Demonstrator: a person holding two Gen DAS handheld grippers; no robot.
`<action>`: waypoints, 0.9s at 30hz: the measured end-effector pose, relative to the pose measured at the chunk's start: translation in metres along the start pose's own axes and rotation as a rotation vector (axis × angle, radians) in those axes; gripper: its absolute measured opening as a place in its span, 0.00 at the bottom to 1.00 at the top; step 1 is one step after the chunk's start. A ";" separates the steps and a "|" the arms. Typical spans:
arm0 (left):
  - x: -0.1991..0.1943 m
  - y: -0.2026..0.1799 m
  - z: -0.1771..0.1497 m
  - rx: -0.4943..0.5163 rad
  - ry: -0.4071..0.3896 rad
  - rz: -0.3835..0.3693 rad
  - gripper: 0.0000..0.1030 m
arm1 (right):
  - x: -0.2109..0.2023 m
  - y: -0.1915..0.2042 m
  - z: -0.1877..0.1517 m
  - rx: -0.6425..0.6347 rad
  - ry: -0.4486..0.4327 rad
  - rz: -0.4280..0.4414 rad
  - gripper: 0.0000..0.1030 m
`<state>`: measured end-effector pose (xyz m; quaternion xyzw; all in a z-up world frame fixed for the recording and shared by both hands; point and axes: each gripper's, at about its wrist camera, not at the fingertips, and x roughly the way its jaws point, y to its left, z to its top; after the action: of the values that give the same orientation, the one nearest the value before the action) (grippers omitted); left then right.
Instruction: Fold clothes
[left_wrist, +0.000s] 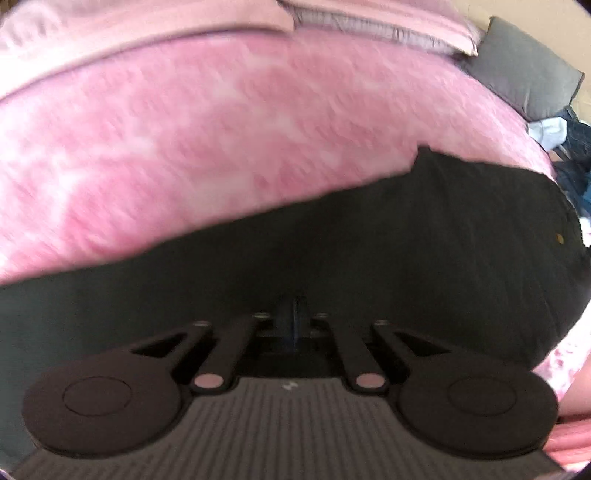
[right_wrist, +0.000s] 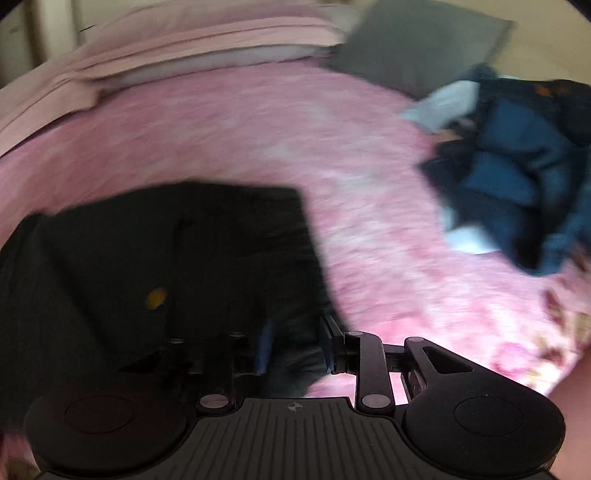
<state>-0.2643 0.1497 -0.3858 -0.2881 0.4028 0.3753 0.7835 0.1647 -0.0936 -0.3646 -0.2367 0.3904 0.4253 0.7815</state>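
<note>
Two grippers work over one dark garment (left_wrist: 369, 251) spread on the pink bed cover (left_wrist: 221, 129), filling the lower half of both wrist views. The left gripper (left_wrist: 295, 317) has its jaws pressed together; whether cloth is pinched between them I cannot tell. The right gripper (right_wrist: 295, 347) has its jaws partly apart with grey fabric bunched between them. The cloth looks soft, limp and light, so it should drape and slide; corners and hems seem the best hold
</note>
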 end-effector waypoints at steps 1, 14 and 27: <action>-0.004 0.003 0.001 -0.013 -0.007 -0.015 0.02 | -0.007 -0.001 0.002 0.023 -0.018 0.006 0.28; -0.006 0.037 -0.048 0.052 -0.217 -0.130 0.03 | -0.012 0.070 -0.041 0.055 -0.230 -0.004 0.28; -0.093 0.110 -0.148 -0.121 -0.378 0.229 0.03 | -0.067 0.148 -0.108 -0.053 -0.389 0.155 0.28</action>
<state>-0.4521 0.0662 -0.3988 -0.2115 0.2557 0.5326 0.7786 -0.0273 -0.1237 -0.3788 -0.1400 0.2379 0.5321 0.8004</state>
